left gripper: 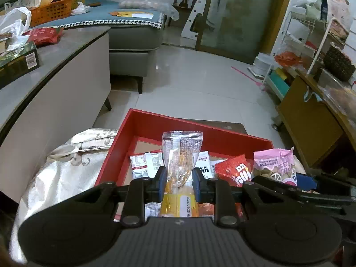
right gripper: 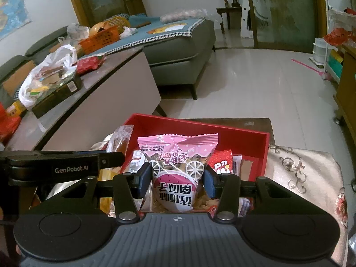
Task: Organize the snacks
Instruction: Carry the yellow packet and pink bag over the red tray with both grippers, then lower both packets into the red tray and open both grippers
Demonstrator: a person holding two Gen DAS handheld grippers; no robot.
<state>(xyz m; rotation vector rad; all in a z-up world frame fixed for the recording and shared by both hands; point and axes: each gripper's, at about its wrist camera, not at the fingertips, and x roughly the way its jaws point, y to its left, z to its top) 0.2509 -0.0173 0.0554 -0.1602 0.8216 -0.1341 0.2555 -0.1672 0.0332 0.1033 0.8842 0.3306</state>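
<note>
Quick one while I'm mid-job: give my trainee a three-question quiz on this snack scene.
1. True or false: the left tool is shut on a clear packet.
2. What does the right tool hold? A) pink packet B) green box C) orange basket
3. Fill in: both packets hang over the ____ tray.

Key: 1 true. 2 A, the pink packet. 3 red.
</note>
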